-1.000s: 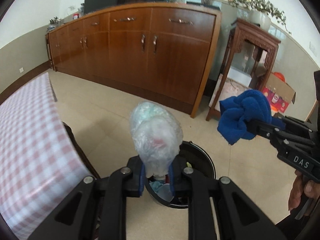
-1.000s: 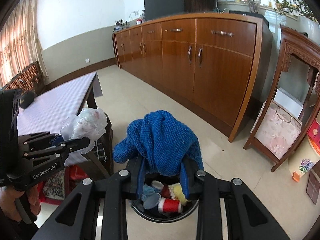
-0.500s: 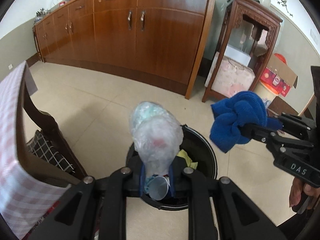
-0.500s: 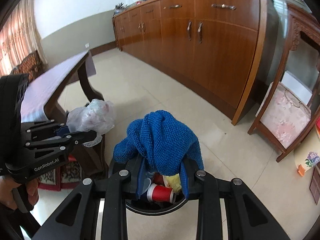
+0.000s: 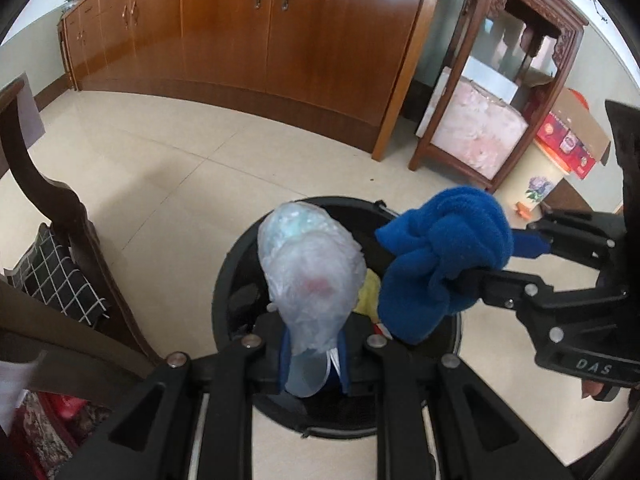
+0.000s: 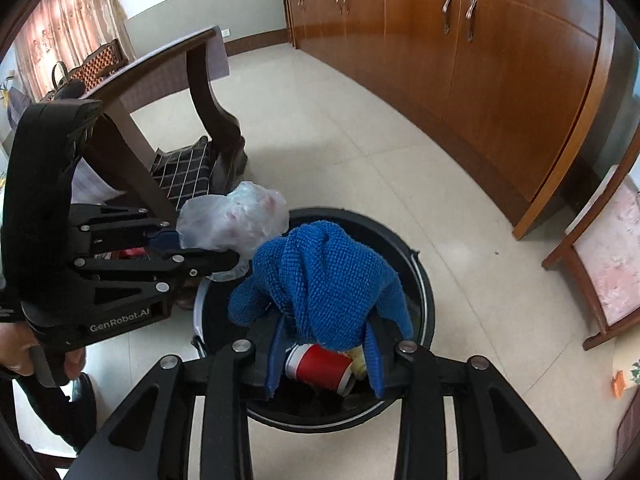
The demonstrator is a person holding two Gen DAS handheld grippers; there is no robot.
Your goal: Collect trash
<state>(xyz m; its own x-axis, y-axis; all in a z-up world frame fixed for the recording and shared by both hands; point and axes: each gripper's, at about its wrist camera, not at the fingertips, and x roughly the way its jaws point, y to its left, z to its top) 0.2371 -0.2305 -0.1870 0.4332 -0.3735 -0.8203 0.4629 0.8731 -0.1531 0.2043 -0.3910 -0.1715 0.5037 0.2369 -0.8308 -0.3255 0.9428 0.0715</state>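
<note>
My left gripper is shut on a crumpled clear plastic bag, held right above the round black trash bin. My right gripper is shut on a blue knitted cloth, also over the bin. The bag shows in the right wrist view at the left gripper's tips; the cloth shows in the left wrist view at the right gripper's tips. Bag and cloth hang side by side. A red cup and yellow trash lie inside the bin.
A dark wooden table leg and a checked cushion stand left of the bin. A long wooden cabinet runs along the far wall. A carved wooden stand and a cardboard box are at the right.
Both grippers have come down closer over the bin and nearer each other, still holding the bag and the cloth. The bin now fills more of both views.
</note>
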